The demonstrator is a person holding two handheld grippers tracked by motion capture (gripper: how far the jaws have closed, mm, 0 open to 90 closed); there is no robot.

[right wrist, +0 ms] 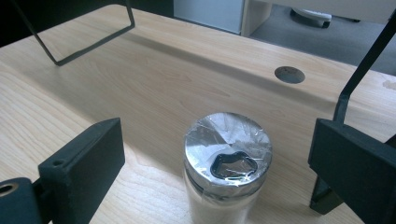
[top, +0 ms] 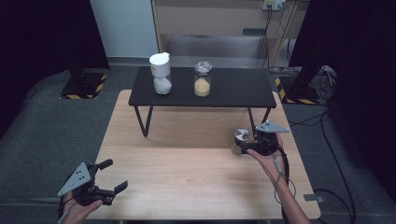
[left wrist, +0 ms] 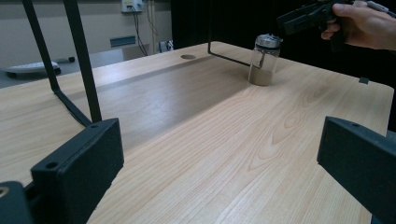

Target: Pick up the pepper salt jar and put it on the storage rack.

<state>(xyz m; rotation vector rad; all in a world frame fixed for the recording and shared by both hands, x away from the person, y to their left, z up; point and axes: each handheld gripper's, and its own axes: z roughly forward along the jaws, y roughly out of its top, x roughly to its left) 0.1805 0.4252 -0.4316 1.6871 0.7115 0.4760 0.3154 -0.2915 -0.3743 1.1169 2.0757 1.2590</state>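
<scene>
Jar (right wrist: 227,161) between open right gripper (right wrist: 219,163) jaws, seemingly untouched

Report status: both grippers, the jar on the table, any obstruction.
Right gripper open, jaws either side of the steel-lidded jar, not closed on it. Left gripper open, idle at near table edge. Jar upright. Shelf leg close behind right jaw.

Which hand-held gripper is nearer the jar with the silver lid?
Right. The right hand-held gripper straddles the jar, jaws open; the left hand-held gripper sits far off at the table's near-left corner.
</scene>
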